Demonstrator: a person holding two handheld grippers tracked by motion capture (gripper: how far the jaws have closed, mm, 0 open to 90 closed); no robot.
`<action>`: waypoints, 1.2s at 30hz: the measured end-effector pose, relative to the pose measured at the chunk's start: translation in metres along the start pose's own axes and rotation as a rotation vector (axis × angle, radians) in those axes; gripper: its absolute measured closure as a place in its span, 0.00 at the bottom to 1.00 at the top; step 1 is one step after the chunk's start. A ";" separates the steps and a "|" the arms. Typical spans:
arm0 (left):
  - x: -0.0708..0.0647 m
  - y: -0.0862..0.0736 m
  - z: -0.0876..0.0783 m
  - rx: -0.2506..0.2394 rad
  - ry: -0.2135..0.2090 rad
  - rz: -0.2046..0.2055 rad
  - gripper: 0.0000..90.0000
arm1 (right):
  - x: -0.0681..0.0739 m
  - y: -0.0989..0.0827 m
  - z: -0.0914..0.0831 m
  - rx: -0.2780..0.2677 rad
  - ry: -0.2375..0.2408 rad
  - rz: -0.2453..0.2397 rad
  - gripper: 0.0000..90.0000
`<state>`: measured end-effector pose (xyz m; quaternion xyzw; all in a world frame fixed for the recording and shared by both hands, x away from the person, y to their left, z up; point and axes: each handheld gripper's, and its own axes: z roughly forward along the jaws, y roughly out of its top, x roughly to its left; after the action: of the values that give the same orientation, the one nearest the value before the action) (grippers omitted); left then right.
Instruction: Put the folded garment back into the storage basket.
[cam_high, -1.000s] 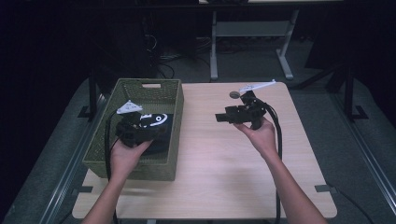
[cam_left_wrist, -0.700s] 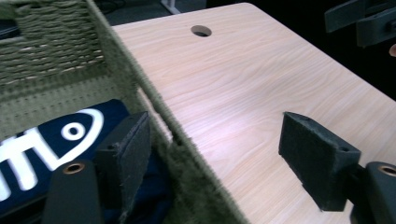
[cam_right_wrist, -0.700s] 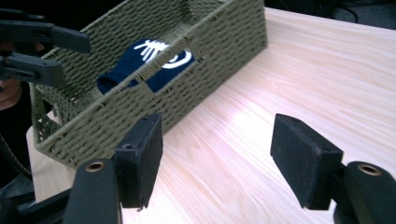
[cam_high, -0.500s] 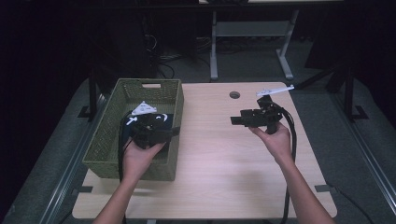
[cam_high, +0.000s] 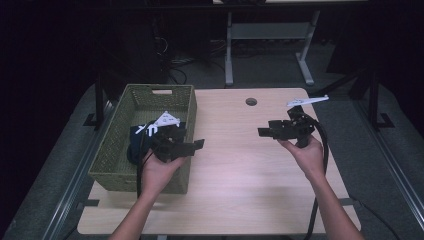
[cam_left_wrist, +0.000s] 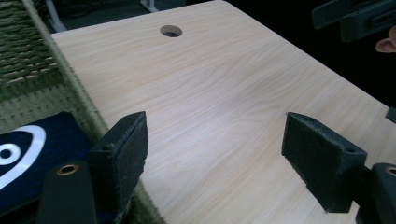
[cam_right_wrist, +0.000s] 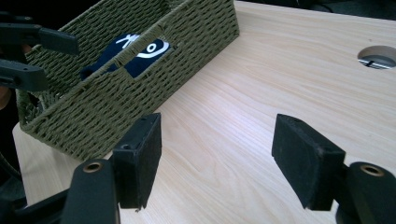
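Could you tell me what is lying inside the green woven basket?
Inside the green woven basket lies a dark blue cloth with white markings. The left gripper and the basket wall cover part of it, so anything beneath cannot be seen.

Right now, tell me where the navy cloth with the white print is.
In the high view the navy cloth lies inside the green woven basket on the table's left side, just behind the left gripper.
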<state>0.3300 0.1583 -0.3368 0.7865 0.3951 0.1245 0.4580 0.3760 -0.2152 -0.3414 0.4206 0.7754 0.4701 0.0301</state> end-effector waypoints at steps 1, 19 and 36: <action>0.000 0.000 0.000 0.000 0.000 0.000 0.25 | -0.001 -0.002 -0.002 -0.001 -0.002 0.006 0.37; -0.045 -0.001 0.029 0.004 -0.064 0.053 0.25 | -0.021 -0.027 -0.024 0.006 -0.044 0.027 0.34; -0.074 -0.024 0.050 0.009 -0.118 0.043 0.25 | -0.033 -0.071 -0.045 0.022 -0.092 0.019 0.33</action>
<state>0.2971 0.0788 -0.3717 0.8028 0.3511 0.0859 0.4743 0.3334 -0.2840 -0.3815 0.4495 0.7741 0.4422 0.0565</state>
